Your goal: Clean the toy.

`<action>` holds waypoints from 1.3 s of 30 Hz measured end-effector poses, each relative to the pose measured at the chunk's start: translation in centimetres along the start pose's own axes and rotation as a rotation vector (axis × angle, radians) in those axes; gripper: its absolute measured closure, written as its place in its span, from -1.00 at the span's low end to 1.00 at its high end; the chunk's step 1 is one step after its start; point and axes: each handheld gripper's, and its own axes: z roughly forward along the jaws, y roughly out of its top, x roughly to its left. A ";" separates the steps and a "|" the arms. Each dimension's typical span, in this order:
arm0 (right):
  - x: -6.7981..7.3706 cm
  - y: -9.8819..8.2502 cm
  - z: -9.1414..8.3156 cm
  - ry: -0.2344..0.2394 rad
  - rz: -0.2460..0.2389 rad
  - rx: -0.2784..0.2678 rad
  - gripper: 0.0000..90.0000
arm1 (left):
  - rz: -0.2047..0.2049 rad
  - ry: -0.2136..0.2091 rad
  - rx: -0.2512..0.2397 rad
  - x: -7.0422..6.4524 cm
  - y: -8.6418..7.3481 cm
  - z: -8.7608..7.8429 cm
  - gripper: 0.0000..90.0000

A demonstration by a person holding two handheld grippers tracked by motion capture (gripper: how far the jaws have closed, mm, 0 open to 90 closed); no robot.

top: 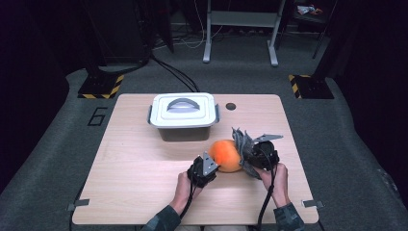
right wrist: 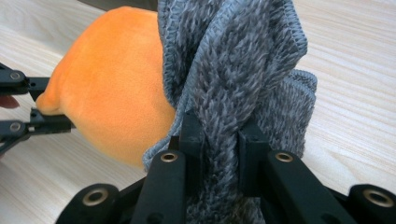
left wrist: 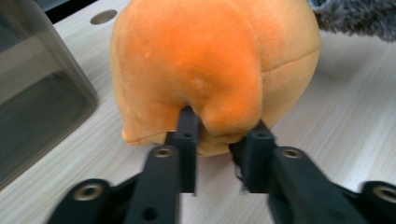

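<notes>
While the orange plush toy (top: 225, 155) rests on the wooden tabletop (top: 139, 168) in front of the lidded storage box (top: 183, 115), both grippers have hold of what lies between them; the left gripper (left wrist: 219, 140) has its jaws drawn nearly together on a small protruding fold at the near end of the toy, the plush bulging out between and above the two black tips; seen from the right gripper view, that same left gripper (right wrist: 44, 114) comes in from the left edge and pinches the tapered orange end, with a fingertip of the person's hand just behind it; the right gripper (right wrist: 217, 135) is closed narrowly on a bunched strip of grey knitted fabric (right wrist: 233, 70), which rises from between the jaws, twists, and drapes against the far side of the toy; in the high view the fabric (top: 242, 142) stands up in ragged folds just beside the toy's right flank, touching it; the left gripper (top: 210, 167) sits at the toy's lower left and the right gripper (top: 248, 156) at its right, each held by a hand coming in from the bottom edge, cables trailing back toward the sleeves; the box stands apart from the toy, its white lid with grey handle in place; a small dark round hole (top: 231, 106) marks the tabletop to the box's right.
</notes>
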 end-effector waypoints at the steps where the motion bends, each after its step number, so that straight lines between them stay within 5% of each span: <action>1: 0.0 -0.1 -0.2 0.007 0.005 0.000 0.69 | -0.002 -0.001 -0.004 0.0 0.0 0.0 0.74; 9: 0.5 0.2 -2.0 0.036 -0.014 -0.048 0.69 | -0.052 -0.058 -0.026 0.6 0.6 -1.1 0.80; 17: 3.5 1.2 -3.8 0.109 -0.079 -0.090 0.69 | -0.086 -0.115 -0.017 0.5 1.6 -1.7 0.79; 21: 4.7 1.6 -3.3 0.125 -0.118 -0.075 0.69 | -0.087 -0.123 -0.020 0.3 1.8 -1.6 0.79; 27: 4.8 1.5 -1.5 0.069 -0.128 -0.050 0.70 | -0.099 -0.127 0.002 0.5 1.4 -1.3 0.78; 39: 3.0 1.1 -1.5 0.004 -0.101 -0.033 0.70 | -0.111 -0.129 -0.003 0.7 1.1 -1.1 0.77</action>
